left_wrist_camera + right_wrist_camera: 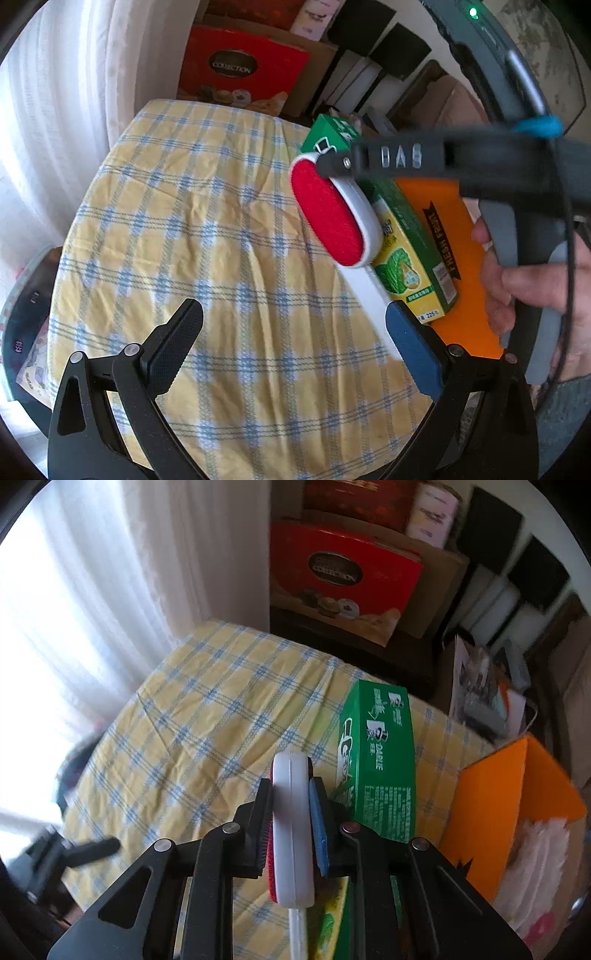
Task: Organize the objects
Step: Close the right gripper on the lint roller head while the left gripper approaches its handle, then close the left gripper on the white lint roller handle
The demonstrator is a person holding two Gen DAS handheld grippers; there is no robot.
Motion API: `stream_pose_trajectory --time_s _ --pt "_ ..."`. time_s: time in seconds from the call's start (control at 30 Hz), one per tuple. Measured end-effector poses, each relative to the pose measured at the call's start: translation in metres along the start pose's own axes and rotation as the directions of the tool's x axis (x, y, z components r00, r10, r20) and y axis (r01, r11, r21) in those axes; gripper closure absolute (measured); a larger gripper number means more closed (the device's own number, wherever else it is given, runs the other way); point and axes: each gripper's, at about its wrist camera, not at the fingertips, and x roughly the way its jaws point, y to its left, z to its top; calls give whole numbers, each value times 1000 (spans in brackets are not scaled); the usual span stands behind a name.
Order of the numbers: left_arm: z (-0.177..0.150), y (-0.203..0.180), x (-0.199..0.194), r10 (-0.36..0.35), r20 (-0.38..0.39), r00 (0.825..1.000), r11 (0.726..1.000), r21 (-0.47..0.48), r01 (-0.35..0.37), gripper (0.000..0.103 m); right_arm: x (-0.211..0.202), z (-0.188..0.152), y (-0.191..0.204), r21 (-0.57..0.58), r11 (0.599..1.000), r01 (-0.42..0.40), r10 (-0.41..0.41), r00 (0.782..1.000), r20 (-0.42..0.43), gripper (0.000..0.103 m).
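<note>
Left gripper (291, 343): jaws wide apart, holding nothing, hovering over the yellow-and-blue checked tablecloth (177, 229).

Right gripper (291, 823): clamped on the lint brush (291, 812), one pad on each flat side. Brush is white with a red fabric face (325, 218), held on edge, off the cloth, its white handle (297, 930) pointing back toward the gripper body. In the left wrist view the brush hangs just left of the boxes, with the person's hand (532, 280) on the gripper grip.

Beside the brush: a green-and-yellow box (410, 254) lying flat, right next to an orange box (461, 266) marked "FRESH FRUIT". Behind those, a green toothpaste box (380, 746) on the cloth. Cannot tell whether the brush touches any box.

Orange box is open in the right wrist view, something white and fluffy (532, 853) inside.

Far end, past the table edge: a red box (343, 579) marked "COLLECTION" leaning against cardboard, white curtain (92, 602) on the left.
</note>
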Motion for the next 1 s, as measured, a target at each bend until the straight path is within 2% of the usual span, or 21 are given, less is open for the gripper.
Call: stream_pose_trajectory --time_s 0.1,0.37,0.47,0.53,0.63,0.67,0.73,0.8,0.87,0.97,1.0 --pt "-1 -4 3 -12 -3 1000 1000 -7 12 4 -1 3 -10 95 993 -76 77 997 -5 84" --pt "-5 -16 14 14 -7 1000 1000 3 -14 7 -4 2 -14 185 976 -116 116 993 7 84" --pt "-7 -20 22 35 -20 999 999 8 -35 20 -6 -1 -13 197 971 -138 139 990 9 84" --pt "-9 -22 29 51 -42 998 999 11 -51 37 -7 -4 -13 202 969 -140 141 990 11 84" --pt "-11 -24 33 43 -51 998 999 1 -43 42 -7 -7 -15 229 960 -159 159 987 15 86" --pt "-11 -25 34 37 -50 998 999 -2 -37 44 -7 -8 -16 248 952 -179 181 983 17 98" --pt "-11 -26 36 27 -54 998 1000 -7 -28 46 -8 -9 -16 255 948 -189 190 982 21 98" --pt "-11 -26 38 18 -52 998 1000 -13 -19 47 -8 -9 -12 228 961 -157 158 987 11 98" --pt "-11 -26 39 11 -52 999 1000 -22 -13 50 -9 -11 -12 223 967 -126 125 992 16 97" --pt "-11 -27 40 -2 -46 999 999 -35 1 55 -9 -12 -14 215 969 -122 122 992 11 91" --pt "-12 -27 41 0 -44 999 999 -34 -1 55 -9 -13 -15 215 970 -114 115 993 8 84"
